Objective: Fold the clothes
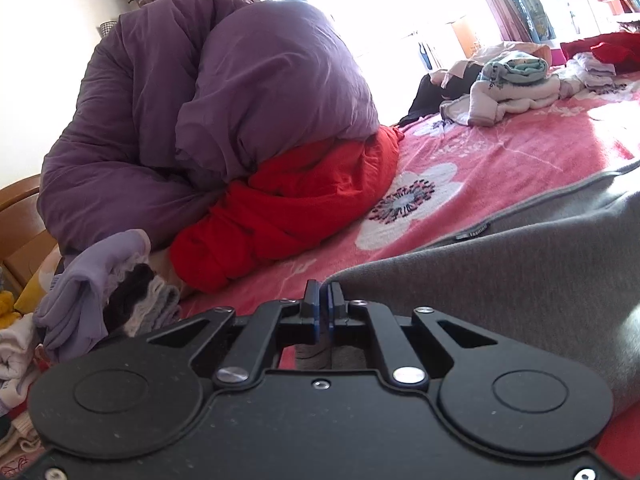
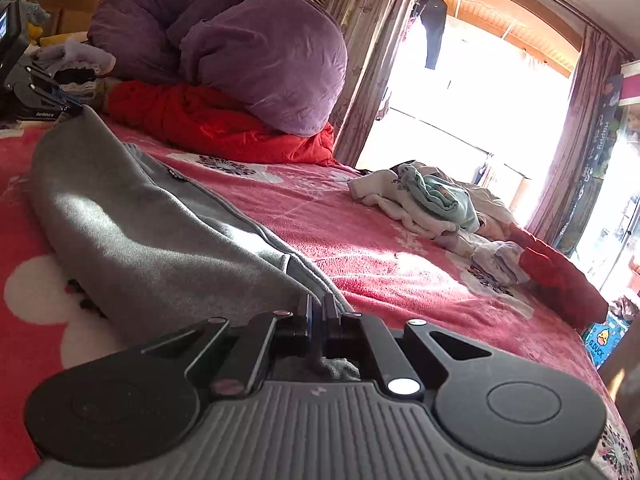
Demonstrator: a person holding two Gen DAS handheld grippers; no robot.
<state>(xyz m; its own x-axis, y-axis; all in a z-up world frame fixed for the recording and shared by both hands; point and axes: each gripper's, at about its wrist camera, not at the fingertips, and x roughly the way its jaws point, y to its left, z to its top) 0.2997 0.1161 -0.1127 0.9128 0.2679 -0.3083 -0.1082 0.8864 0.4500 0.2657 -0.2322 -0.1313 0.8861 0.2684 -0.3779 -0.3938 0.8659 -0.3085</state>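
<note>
The left gripper (image 1: 323, 298) sits low at the near edge of the bed (image 1: 500, 152), its blue-padded jaws pressed together on a corner of the grey garment (image 1: 520, 272); grey cloth also shows between the finger arms below the jaws. The garment spreads toward the bed's right side over the pink floral blanket. Toward the bed's left edge a purple duvet (image 1: 208, 92) is heaped on a red quilt (image 1: 288, 216). Just left of the gripper lies a lilac garment (image 1: 88, 276) with other small clothes. Near the far right corner sits a pile of pale clothes (image 1: 516, 84).
</note>
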